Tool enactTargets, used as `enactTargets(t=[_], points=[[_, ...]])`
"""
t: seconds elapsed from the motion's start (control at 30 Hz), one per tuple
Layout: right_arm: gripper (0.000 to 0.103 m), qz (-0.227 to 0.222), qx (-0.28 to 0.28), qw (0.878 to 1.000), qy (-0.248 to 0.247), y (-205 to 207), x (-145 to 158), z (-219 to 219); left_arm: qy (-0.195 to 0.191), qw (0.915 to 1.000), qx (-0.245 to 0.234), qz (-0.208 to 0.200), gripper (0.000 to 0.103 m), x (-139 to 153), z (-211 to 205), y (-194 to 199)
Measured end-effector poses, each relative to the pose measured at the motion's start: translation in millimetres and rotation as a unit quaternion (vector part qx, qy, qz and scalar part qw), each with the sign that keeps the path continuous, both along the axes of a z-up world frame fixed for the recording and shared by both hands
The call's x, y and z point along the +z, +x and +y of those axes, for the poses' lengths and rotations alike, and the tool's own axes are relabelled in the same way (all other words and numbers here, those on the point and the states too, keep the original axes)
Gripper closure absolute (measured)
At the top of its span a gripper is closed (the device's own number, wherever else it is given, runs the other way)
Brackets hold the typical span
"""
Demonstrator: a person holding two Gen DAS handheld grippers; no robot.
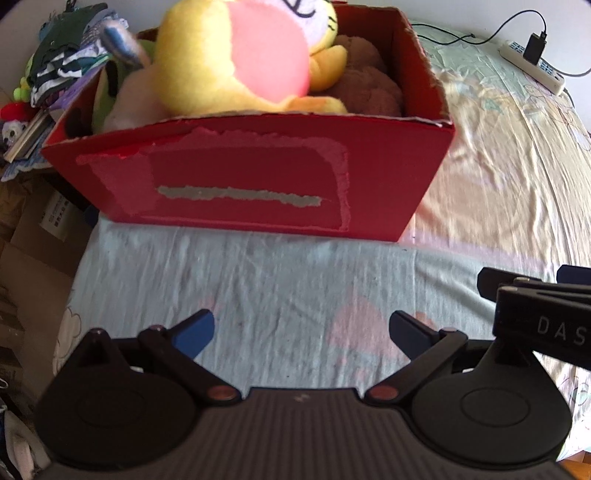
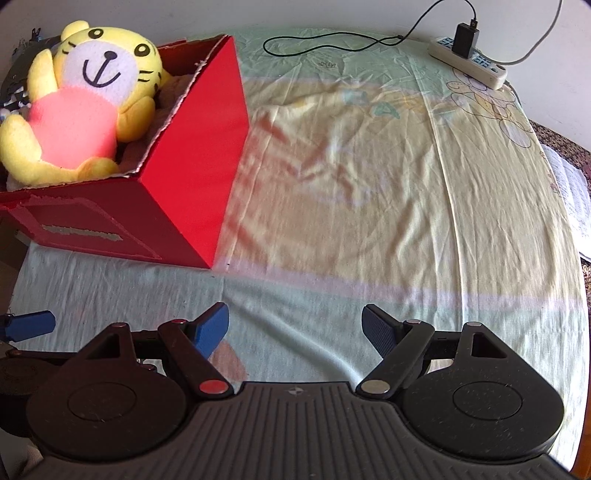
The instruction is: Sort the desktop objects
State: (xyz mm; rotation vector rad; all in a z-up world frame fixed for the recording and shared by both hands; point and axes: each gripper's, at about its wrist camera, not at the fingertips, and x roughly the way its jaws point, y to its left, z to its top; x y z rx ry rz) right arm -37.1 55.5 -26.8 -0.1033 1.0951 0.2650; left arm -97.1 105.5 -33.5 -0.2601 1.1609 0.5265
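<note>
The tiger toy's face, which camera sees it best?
The right wrist view: the yellow tiger plush shows its whole smiling face as it sits in the red box. The left wrist view cuts off its head, showing mostly its pink belly.

A sunlit cartoon-print sheet covers the surface below a white wall.

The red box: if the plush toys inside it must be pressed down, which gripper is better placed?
Probably the left gripper: it faces the red box and yellow plush tiger squarely. The right gripper, also open, points at the bare sheet beside it.
</note>
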Motion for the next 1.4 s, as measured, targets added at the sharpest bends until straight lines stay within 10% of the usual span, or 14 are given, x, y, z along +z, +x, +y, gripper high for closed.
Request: enactTargets(t=[1.4], points=[[0.021, -0.045, -0.03, 0.998, 0.011, -23, 63, 109, 0.044, 0.9965, -0.057, -0.042, 0.001, 58, 125, -39]])
